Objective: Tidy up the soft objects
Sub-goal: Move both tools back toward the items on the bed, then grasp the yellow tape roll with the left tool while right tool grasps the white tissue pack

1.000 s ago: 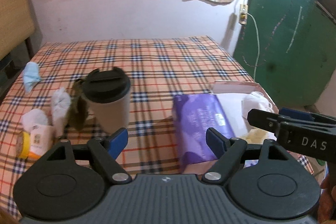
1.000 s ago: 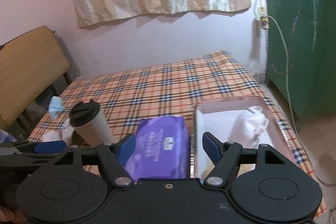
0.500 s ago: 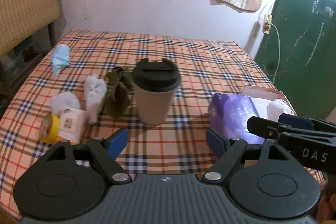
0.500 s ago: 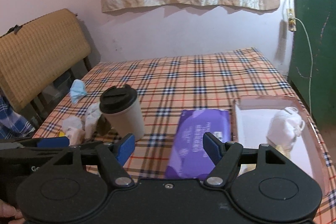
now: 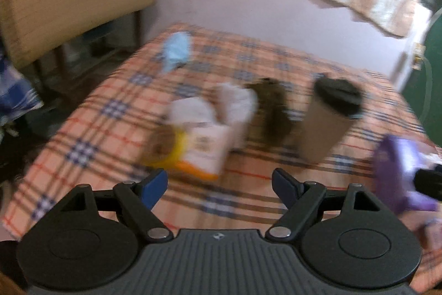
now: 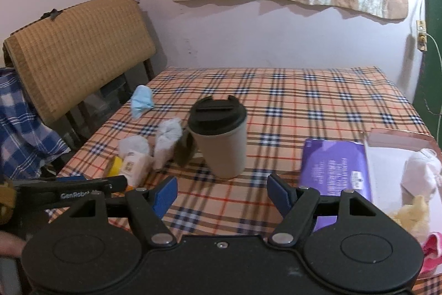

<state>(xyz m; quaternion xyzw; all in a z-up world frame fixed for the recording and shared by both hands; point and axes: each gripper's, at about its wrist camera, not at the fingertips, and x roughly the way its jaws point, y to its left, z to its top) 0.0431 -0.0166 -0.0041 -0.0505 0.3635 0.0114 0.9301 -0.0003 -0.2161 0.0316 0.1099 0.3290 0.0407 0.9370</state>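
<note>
- Left wrist view, heavily blurred: the left gripper [image 5: 219, 181] has its blue-tipped jaws spread wide with nothing between them, above the plaid tablecloth [image 5: 91, 134].
- Just past the jaws lies a cluster of small items: a yellow tape roll [image 5: 172, 148], a white packet [image 5: 208, 149], two white rolled socks [image 5: 237, 105] and a dark brown sock [image 5: 273, 112], all close together.
- A beige cup with a black lid [image 5: 330, 118] stands upright right of the brown sock; a light blue cloth [image 5: 175, 51] lies apart near the table's far left edge.
- A purple pack [image 5: 397, 167] shows at the right edge.
- Right wrist view, sharp: the right gripper [image 6: 222, 194] is likewise wide open and empty, aimed at the lidded cup [image 6: 219, 137].
- The white socks [image 6: 167, 140] lie left of the cup, the blue cloth [image 6: 141, 100] further back.
- The purple wipes pack [image 6: 335, 163] lies flat beside an open box [image 6: 386, 154] holding a white soft item [image 6: 422, 173], a yellow one [image 6: 411, 214] and a pink one [image 6: 432, 245].
</note>
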